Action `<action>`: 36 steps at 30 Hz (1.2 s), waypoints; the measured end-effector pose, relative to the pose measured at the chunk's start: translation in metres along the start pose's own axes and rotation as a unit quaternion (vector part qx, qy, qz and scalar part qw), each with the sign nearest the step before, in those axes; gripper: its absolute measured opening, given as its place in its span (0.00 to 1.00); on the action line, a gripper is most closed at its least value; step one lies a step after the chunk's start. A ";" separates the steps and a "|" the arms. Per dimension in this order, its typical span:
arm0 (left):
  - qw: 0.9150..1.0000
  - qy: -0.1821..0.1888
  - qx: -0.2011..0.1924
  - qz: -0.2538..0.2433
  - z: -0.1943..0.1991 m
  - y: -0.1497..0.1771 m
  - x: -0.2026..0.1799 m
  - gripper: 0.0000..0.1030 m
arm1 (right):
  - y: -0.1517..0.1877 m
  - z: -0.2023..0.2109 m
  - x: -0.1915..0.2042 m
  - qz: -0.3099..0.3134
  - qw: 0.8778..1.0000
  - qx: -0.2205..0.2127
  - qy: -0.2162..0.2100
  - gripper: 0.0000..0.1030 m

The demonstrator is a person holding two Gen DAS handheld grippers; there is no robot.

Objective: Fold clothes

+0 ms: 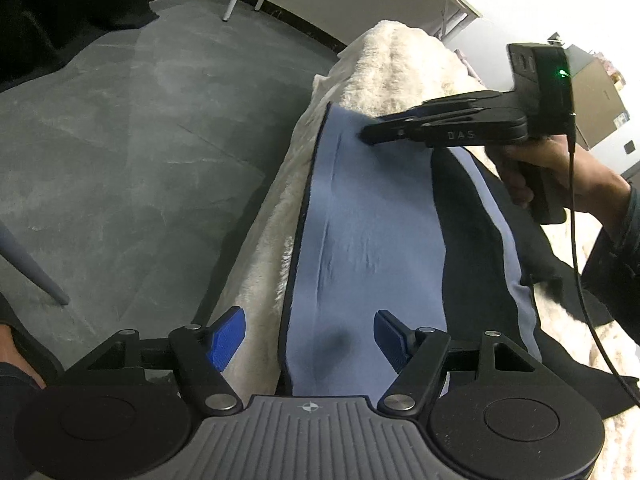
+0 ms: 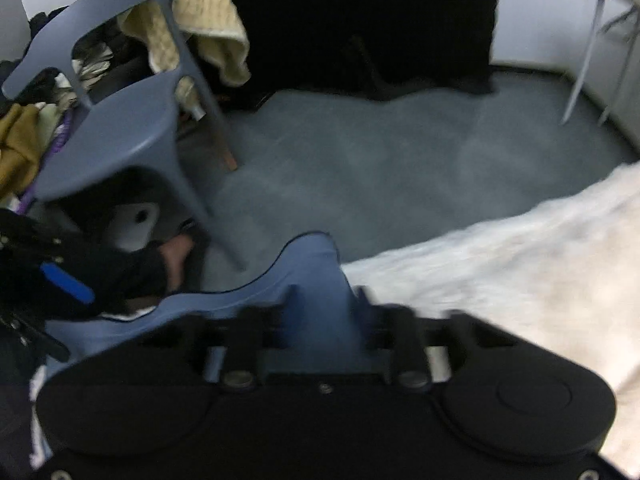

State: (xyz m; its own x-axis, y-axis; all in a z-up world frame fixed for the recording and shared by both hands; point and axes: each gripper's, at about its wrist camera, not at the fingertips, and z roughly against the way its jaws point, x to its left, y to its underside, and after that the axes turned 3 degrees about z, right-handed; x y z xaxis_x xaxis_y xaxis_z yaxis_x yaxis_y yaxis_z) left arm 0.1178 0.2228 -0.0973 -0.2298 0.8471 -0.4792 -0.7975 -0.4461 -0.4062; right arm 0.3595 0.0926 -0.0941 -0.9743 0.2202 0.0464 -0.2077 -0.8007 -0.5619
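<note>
A grey floor [image 1: 160, 128] is seen at the left of the left wrist view, with a grey chair leg [image 1: 36, 272] standing on it. Further right, a bench covered by a cream fleece blanket [image 1: 392, 64] is seen, and a blue garment [image 1: 372, 232] with dark edging is laid lengthwise on that blanket. A black garment [image 1: 472, 240] is spread under its right side. The left hand-held gripper [image 1: 310, 340] is held over the near end of the blue garment with its blue pads [image 1: 226, 338] spread apart; nothing is pinched between them, one pad being seen over the blanket edge and the other over the blue cloth. At the far end of the garment, the right hand-held gripper [image 1: 366, 136] is held by a hand [image 1: 536, 172], and its tips are set against the blue cloth near the far corner.

In the blurred right wrist view, a pile of clothes [image 2: 24, 136] is seen at the far left, beside a grey plastic chair [image 2: 116, 136] over which a yellow knitted cloth [image 2: 208, 24] is draped. The left hand-held gripper [image 2: 60, 276] is partly seen at the left edge. In the middle, a fold of the blue garment [image 2: 316, 276] is raised between the fingers of the right hand-held gripper [image 2: 320, 320], which are pressed together on the cloth. The blanket [image 2: 520, 256] is seen at the right.
</note>
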 end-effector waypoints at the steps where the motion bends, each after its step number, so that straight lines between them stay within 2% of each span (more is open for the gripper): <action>1: 1.000 -0.001 0.002 0.004 -0.001 0.000 0.001 0.64 | -0.001 0.000 0.000 0.002 1.000 -0.004 -0.001 0.08; 2: 1.000 -0.002 0.006 0.008 -0.001 0.000 0.002 0.64 | -0.001 0.000 0.001 0.005 1.000 -0.008 -0.002 0.04; 4: 1.000 -0.001 0.011 0.011 -0.003 -0.002 0.002 0.64 | 0.000 0.010 -0.001 -0.005 0.999 -0.041 0.032 0.05; 6: 1.000 0.000 0.014 0.008 -0.003 0.000 0.003 0.64 | -0.005 0.007 0.000 -0.002 0.996 -0.053 0.078 0.18; 8: 1.000 -0.003 0.016 0.004 -0.002 0.000 0.002 0.64 | 0.000 0.010 0.002 -0.001 0.993 -0.061 0.105 0.49; 11: 1.000 0.000 0.016 0.003 0.001 0.001 0.005 0.64 | 0.016 0.039 0.011 -0.022 0.979 -0.127 0.159 0.55; 13: 1.000 0.005 0.015 0.003 0.003 0.002 0.006 0.64 | 0.037 0.080 0.023 -0.056 0.962 -0.175 0.201 0.61; 15: 1.000 0.010 0.011 0.001 0.005 0.004 0.008 0.64 | 0.061 0.111 0.037 -0.067 0.952 -0.195 0.227 0.62; 16: 1.000 0.011 0.009 -0.005 0.006 0.004 0.006 0.64 | 0.079 0.131 0.048 -0.071 0.945 -0.203 0.245 0.66; 20: 0.998 0.012 0.010 -0.054 0.008 0.007 -0.008 0.64 | 0.151 0.192 0.081 -0.059 0.929 -0.175 0.319 0.73; 21: 0.997 0.011 0.012 -0.075 0.008 0.008 -0.014 0.64 | 0.185 0.210 0.099 -0.056 0.924 -0.156 0.343 0.73; 24: 0.983 0.005 0.008 -0.186 0.011 0.018 -0.046 0.64 | 0.233 0.228 0.126 -0.056 0.915 -0.127 0.378 0.73; 27: 0.953 -0.003 -0.003 -0.302 0.016 0.037 -0.077 0.64 | 0.296 0.239 0.170 -0.034 0.901 -0.075 0.426 0.73; 28: 0.928 -0.009 -0.013 -0.372 0.020 0.052 -0.094 0.65 | 0.321 0.242 0.187 -0.023 0.895 -0.051 0.442 0.73; 29: 0.905 -0.016 -0.023 -0.425 0.022 0.066 -0.106 0.67 | 0.332 0.241 0.195 -0.015 0.891 -0.039 0.451 0.73; 30: 0.879 -0.023 -0.033 -0.476 0.024 0.079 -0.117 0.70 | 0.353 0.239 0.209 0.002 0.882 -0.017 0.470 0.73; 31: 0.849 -0.032 -0.044 -0.525 0.026 0.094 -0.127 0.73 | 0.383 0.237 0.229 0.036 0.870 0.011 0.492 0.73; 33: 0.784 -0.057 -0.064 -0.614 0.024 0.124 -0.139 0.75 | 0.404 0.226 0.249 0.075 0.862 0.039 0.499 0.73; 34: 0.759 -0.066 -0.065 -0.645 0.021 0.136 -0.142 0.75 | 0.424 0.220 0.264 0.108 0.861 0.062 0.494 0.73; 35: 0.737 -0.073 -0.065 -0.669 0.019 0.146 -0.144 0.75 | 0.436 0.215 0.272 0.129 0.859 0.081 0.490 0.73; 36: 0.728 -0.073 -0.061 -0.679 0.017 0.151 -0.144 0.76 | 0.448 0.210 0.279 0.148 0.856 0.099 0.485 0.73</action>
State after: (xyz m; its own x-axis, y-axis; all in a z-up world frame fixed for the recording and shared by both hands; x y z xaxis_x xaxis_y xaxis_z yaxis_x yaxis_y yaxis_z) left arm 0.0212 0.0382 -0.0761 0.6607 0.5478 0.5132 -0.2908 0.8170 -0.4979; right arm -0.0232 -0.3214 -0.1593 -0.4760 0.2731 -0.8359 -0.0682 -0.9591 -0.2746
